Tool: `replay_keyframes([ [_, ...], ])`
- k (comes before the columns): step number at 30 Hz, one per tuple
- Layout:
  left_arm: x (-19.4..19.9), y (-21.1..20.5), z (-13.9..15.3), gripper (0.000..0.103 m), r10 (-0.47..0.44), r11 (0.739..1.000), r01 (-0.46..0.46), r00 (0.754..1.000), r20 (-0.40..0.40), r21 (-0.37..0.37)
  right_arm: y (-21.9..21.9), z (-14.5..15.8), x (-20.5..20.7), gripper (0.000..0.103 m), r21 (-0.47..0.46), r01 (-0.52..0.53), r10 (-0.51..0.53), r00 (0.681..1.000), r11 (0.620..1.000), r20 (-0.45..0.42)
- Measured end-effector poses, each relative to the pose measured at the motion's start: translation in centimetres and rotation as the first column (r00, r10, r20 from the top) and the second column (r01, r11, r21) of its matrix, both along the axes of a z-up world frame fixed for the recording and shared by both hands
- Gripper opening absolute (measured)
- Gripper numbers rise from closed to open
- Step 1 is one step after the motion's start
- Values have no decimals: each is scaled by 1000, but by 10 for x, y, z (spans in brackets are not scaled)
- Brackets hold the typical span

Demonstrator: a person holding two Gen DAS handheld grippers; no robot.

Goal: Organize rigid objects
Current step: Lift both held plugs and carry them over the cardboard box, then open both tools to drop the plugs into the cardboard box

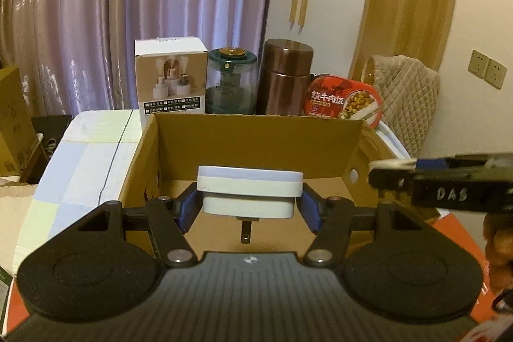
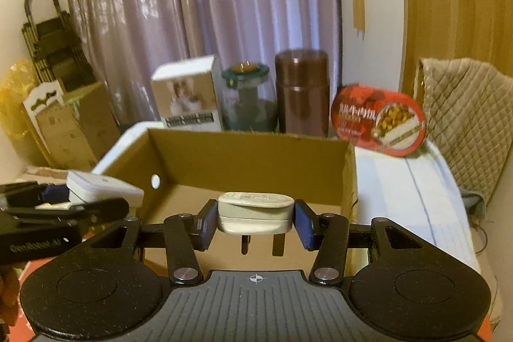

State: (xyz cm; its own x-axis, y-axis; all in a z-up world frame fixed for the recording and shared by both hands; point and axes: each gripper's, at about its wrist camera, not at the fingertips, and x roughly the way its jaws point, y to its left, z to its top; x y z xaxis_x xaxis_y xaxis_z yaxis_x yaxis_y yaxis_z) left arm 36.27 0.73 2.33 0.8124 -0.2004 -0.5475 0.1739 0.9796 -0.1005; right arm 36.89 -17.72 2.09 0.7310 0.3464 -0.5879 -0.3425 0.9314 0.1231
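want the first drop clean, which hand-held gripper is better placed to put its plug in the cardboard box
Left, narrowly. Its white adapter hangs in front of the cardboard box opening, centred. The right hand-held gripper holds its grey plug toward the box's right wall, so it's a near tie.

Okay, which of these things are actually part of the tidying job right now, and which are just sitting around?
In the job:
- white plug adapter, gripped by the left gripper
- grey-white plug, gripped by the right gripper
- open cardboard box

Just standing behind the box, so far:
- white product box
- green-lidded glass jar
- brown canister
- red meal tub
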Motion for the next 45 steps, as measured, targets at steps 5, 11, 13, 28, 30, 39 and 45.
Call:
replay_keyframes([
  [5,20,-1,-9,60,-8,1000,8,1000,-26,-1,2,-21,18,47,1,-1,1,998,1000,-63],
  [11,32,1,-23,60,2,1000,-2,998,-59,-7,2,-41,28,47,-11,-2,0,995,1000,-101],
  [13,34,1,-24,60,2,1000,-2,998,-60,-7,1,-47,31,47,-10,5,-6,993,1000,-114],
  [28,35,0,-23,68,20,1000,-21,997,-71,-9,1,-50,34,47,11,8,-7,993,1000,-116],
  [30,36,0,-22,68,20,1000,-21,997,-71,-11,0,-50,35,47,21,9,-7,993,1000,-114],
  [39,32,0,-14,68,19,1000,-20,998,-59,-21,-6,-29,27,63,42,40,-39,998,998,-41],
  [45,17,-2,-1,68,11,999,-13,999,-37,-32,-13,-14,11,63,34,35,-35,999,999,-19],
])
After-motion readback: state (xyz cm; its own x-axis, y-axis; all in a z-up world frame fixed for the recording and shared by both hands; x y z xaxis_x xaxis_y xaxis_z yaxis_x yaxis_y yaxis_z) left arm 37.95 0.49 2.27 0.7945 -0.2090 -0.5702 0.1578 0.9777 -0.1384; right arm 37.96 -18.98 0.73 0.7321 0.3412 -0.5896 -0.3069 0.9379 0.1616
